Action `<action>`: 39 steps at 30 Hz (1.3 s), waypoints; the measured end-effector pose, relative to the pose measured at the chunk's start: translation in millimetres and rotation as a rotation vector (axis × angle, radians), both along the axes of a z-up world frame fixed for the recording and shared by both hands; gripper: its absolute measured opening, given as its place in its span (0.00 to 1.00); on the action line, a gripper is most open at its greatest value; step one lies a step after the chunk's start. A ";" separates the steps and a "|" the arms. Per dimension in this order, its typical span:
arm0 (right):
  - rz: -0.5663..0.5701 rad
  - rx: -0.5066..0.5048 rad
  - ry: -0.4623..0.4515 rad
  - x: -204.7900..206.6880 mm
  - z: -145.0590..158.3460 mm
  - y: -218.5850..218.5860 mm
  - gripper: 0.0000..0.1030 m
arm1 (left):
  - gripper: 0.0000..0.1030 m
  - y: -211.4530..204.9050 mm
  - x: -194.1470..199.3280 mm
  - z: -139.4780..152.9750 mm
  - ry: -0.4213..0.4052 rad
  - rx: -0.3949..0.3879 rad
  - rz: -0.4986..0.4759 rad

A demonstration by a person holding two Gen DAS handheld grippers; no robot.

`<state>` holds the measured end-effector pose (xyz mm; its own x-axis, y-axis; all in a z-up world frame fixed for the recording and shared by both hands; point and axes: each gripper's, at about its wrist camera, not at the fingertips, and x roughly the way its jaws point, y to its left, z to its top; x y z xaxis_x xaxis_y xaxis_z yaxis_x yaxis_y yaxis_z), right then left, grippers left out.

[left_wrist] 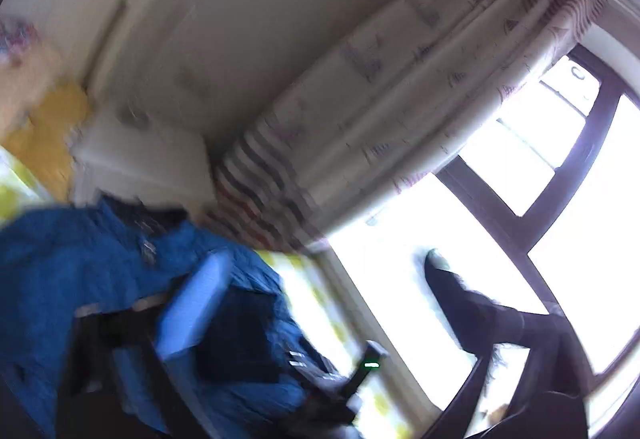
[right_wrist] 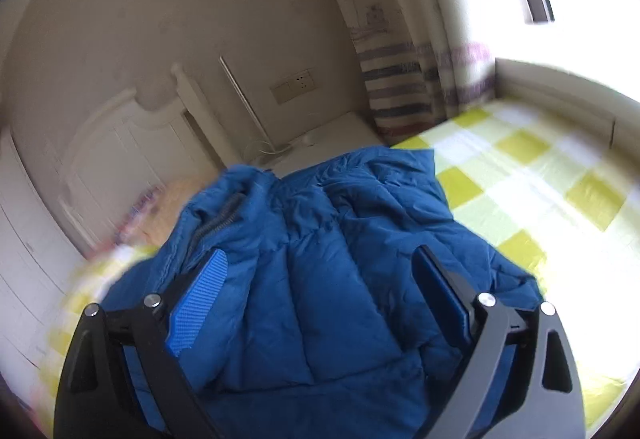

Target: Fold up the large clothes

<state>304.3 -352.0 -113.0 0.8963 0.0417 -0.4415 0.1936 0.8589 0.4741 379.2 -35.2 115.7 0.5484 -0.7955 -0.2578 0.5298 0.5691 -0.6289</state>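
A blue puffer jacket [right_wrist: 320, 239] lies bunched on a bed with a yellow-and-white checked sheet [right_wrist: 520, 179]; its zipper [right_wrist: 220, 219] shows near the collar on the left. My right gripper [right_wrist: 320, 279] hovers just over the jacket with its jaws wide apart, open, and the blue pads [right_wrist: 200, 291] do not press the cloth. The left wrist view is heavily blurred and tilted. In it the jacket [left_wrist: 60, 279] fills the lower left. My left gripper [left_wrist: 320, 291] is open wide against the bright window, with nothing between its fingers.
A white headboard [right_wrist: 120, 143] and an orange pillow [right_wrist: 176, 199] are at the left. A white nightstand [right_wrist: 328, 143] stands by a striped curtain [right_wrist: 392, 87]. A bright window [left_wrist: 560, 199] is to the right. A dark device with a green light [left_wrist: 370, 363] lies low.
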 end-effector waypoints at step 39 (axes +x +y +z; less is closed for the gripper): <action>-0.072 -0.155 0.146 -5.0 0.3 14.0 0.39 | 0.96 126.4 -23.7 -212.9 0.228 0.426 0.703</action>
